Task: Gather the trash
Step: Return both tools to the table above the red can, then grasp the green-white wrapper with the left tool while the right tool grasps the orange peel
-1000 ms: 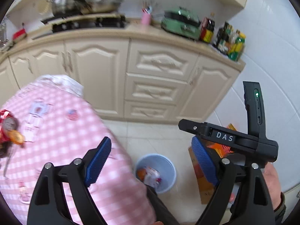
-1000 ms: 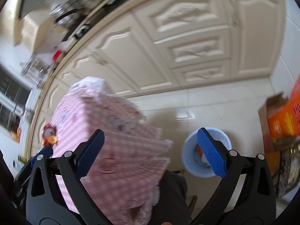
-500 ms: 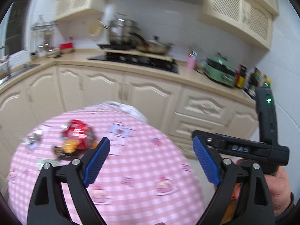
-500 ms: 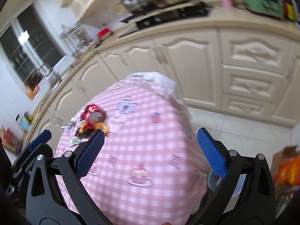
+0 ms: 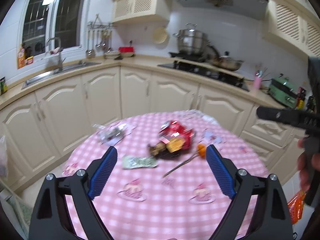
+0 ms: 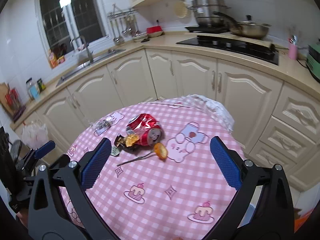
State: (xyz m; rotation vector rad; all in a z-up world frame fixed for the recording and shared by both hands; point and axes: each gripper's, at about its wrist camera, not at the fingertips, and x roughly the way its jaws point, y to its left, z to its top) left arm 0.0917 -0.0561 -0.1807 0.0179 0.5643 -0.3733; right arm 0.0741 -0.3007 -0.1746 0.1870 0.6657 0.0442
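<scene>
A round table in a pink checked cloth [image 6: 180, 180] carries the trash. On it lie a crushed red can [image 6: 144, 128], a dark wrapper [image 6: 126, 142] with something yellow on it, a piece of orange peel [image 6: 161, 150] and a thin stick [image 6: 136, 159]. A clear crumpled wrapper [image 6: 104, 124] lies further left. The left wrist view shows the same can [image 5: 176, 133], a pale green packet [image 5: 139, 162] and the peel [image 5: 201, 150]. My left gripper [image 5: 161, 149] and right gripper [image 6: 160, 141] both hover short of the pile, open and empty.
Cream cabinets [image 6: 240, 92] curve behind the table, with a sink [image 6: 90, 64] at the left and a stove with pots [image 6: 230, 40] at the right. A white plastic bag [image 6: 35, 134] sits on the floor at left. A hand [image 5: 306, 160] shows at the right edge.
Both views have swung from the blue bin on the floor up and left to the tabletop with the trash. Both grippers stay open and empty throughout.
</scene>
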